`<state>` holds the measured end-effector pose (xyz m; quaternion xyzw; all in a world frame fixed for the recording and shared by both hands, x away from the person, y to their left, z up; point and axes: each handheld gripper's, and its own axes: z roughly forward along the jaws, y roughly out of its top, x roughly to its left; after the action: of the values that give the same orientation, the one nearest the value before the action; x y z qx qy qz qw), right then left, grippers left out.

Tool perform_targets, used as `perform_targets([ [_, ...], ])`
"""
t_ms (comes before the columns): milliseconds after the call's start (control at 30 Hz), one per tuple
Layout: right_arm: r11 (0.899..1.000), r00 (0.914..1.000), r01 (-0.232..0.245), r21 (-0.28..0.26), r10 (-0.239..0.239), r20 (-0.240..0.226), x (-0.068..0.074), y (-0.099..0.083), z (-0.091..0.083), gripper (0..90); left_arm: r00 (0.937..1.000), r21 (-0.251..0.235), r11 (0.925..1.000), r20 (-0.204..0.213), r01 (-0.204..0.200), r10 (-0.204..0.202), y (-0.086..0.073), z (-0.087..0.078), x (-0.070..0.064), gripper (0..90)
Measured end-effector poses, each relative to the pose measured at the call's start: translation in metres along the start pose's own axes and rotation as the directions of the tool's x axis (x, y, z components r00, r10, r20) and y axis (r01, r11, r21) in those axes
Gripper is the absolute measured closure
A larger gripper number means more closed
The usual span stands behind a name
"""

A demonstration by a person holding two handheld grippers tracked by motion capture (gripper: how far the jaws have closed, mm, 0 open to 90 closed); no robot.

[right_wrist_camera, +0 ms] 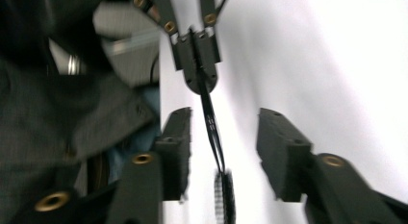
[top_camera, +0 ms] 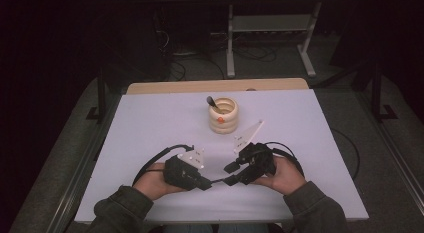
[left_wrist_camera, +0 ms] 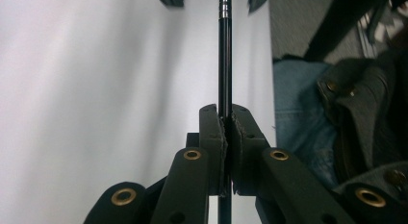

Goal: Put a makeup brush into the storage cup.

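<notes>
High view: at lower centre, both hands point their claws inward over the desk (top_camera: pixel 150 118).

Left gripper view: left claw (left_wrist_camera: pixel 226 119) is clenched on a thin black wand (left_wrist_camera: pixel 224 65).

Right gripper view: right claw (right_wrist_camera: pixel 223 152) is released, jaws straddling the wand's brush end; closing off-centre could bend it.

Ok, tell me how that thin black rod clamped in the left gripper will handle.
The thin black rod looks stiff: it runs straight beyond the shut left gripper without sagging. Probably light, being so slender. Its round, glossy shaft may twist or slip in the pads.
</notes>
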<state>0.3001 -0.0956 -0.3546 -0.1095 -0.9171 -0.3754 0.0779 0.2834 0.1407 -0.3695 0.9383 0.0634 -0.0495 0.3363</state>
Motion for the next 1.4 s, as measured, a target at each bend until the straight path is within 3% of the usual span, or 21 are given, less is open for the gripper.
perform_targets([
  [33, 0.997, 0.999, -0.041, -0.067, 0.042, 0.015, -0.004, -0.007, -0.004, 49.7, 0.9997, -0.035, 0.9992, -0.012, 0.019, -0.02, -0.004, -0.004, 0.002, 84.9],
  [67, 0.997, 0.999, -0.041, -0.067, 0.042, 0.015, -0.004, -0.007, -0.004, 49.7, 0.9997, -0.035, 0.9992, -0.012, 0.019, -0.02, -0.004, -0.004, 0.002, 84.8],
  [100, 0.989, 0.9961, -0.082, -0.122, 0.085, 0.021, -0.007, -0.013, -0.008, 48.6, 0.9986, -0.074, 0.9964, -0.03, 0.041, -0.044, -0.006, -0.008, 0.004, 84.8],
  [200, 0.979, 0.9926, -0.114, -0.168, 0.119, 0.023, -0.008, -0.017, -0.012, 48.0, 0.9965, -0.117, 0.9916, -0.056, 0.055, -0.062, -0.009, -0.012, 0.007, 84.8],
  [233, 0.967, 0.9896, -0.135, -0.214, 0.143, 0.021, -0.011, -0.02, -0.013, 48.1, 0.994, -0.164, 0.9837, -0.068, 0.074, -0.086, -0.01, -0.016, 0.009, 84.8],
  [333, 0.962, 0.9879, -0.139, -0.235, 0.151, 0.034, -0.012, -0.02, -0.011, 48.9, 0.9924, -0.185, 0.9797, -0.08, 0.077, -0.093, -0.01, -0.017, 0.011, 84.8],
  [367, 0.953, 0.9884, -0.145, -0.265, 0.152, 0.007, -0.014, -0.02, -0.009, 52.0, 0.991, -0.2, 0.9768, -0.091, 0.078, -0.098, -0.009, -0.017, 0.01, 84.8],
  [400, 0.953, 0.9884, -0.145, -0.265, 0.152, 0.007, -0.014, -0.02, -0.009, 52.0, 0.991, -0.2, 0.9768, -0.091, 0.078, -0.098, -0.009, -0.017, 0.01, 84.8],
  [433, 0.939, 0.986, -0.165, -0.301, 0.165, -0.027, -0.017, -0.019, -0.006, 54.0, 0.9902, -0.212, 0.9733, -0.088, 0.088, -0.108, -0.009, -0.016, 0.01, 84.8],
  [467, 0.939, 0.986, -0.165, -0.301, 0.165, -0.027, -0.017, -0.019, -0.006, 54.0, 0.9902, -0.207, 0.9748, -0.094, 0.082, -0.104, -0.009, -0.016, 0.01, 84.8],
  [500, 0.927, 0.9839, -0.179, -0.33, 0.17, -0.055, -0.018, -0.018, -0.004, 57.0, 0.9895, -0.214, 0.9732, -0.096, 0.086, -0.108, -0.008, -0.015, 0.01, 84.8],
  [700, 0.914, 0.9801, -0.197, -0.354, 0.176, -0.093, -0.019, -0.011, 0.004, 70.4, 0.9868, -0.237, 0.967, -0.106, 0.094, -0.122, -0.006, -0.012, 0.01, 84.8],
  [800, 0.911, 0.9782, -0.206, -0.358, 0.18, -0.103, -0.02, -0.011, 0.007, 76.9, 0.9872, -0.233, 0.9683, -0.107, 0.09, -0.118, -0.006, -0.01, 0.011, 84.8],
  [833, 0.903, 0.9739, -0.223, -0.369, 0.189, -0.126, -0.023, -0.011, 0.007, 81.2, 0.9877, -0.234, 0.9684, -0.107, 0.087, -0.114, -0.006, -0.009, 0.011, 84.8],
  [933, 0.897, 0.9684, -0.239, -0.371, 0.192, -0.159, -0.024, -0.011, 0.007, 84.2, 0.9879, -0.226, 0.97, -0.104, 0.089, -0.115, -0.006, -0.006, 0.01, 84.3],
  [1000, 0.903, 0.9705, -0.228, -0.364, 0.181, -0.159, -0.023, -0.01, 0.007, 84.6, 0.9894, -0.215, 0.9729, -0.097, 0.085, -0.108, -0.006, -0.005, 0.01, 84.1],
  [1033, 0.914, 0.9732, -0.216, -0.343, 0.174, -0.15, -0.022, -0.008, 0.007, 84.8, 0.9894, -0.198, 0.9767, -0.1, 0.084, -0.106, -0.006, -0.005, 0.009, 80.2],
  [1067, 0.914, 0.9732, -0.216, -0.343, 0.174, -0.15, -0.022, -0.008, 0.007, 84.8, 0.9894, -0.198, 0.9767, -0.1, 0.084, -0.106, -0.006, -0.005, 0.009, 77.4],
  [1167, 0.937, 0.9807, -0.187, -0.294, 0.16, -0.113, -0.019, -0.005, 0.006, 84.8, 0.9893, -0.18, 0.9789, -0.09, 0.097, -0.115, -0.007, -0.002, 0.009, 75.3],
  [1267, 0.945, 0.9829, -0.176, -0.276, 0.153, -0.103, -0.018, -0.002, 0.004, 84.8, 0.9902, -0.174, 0.9804, -0.088, 0.092, -0.109, -0.006, -0.001, 0.008, 75.7],
  [1400, 0.953, 0.9878, -0.148, -0.265, 0.129, -0.088, -0.016, 0.003, 0.003, 84.8, 0.9915, -0.17, 0.9815, -0.08, 0.088, -0.102, -0.006, 0.0, 0.008, 83.8],
])
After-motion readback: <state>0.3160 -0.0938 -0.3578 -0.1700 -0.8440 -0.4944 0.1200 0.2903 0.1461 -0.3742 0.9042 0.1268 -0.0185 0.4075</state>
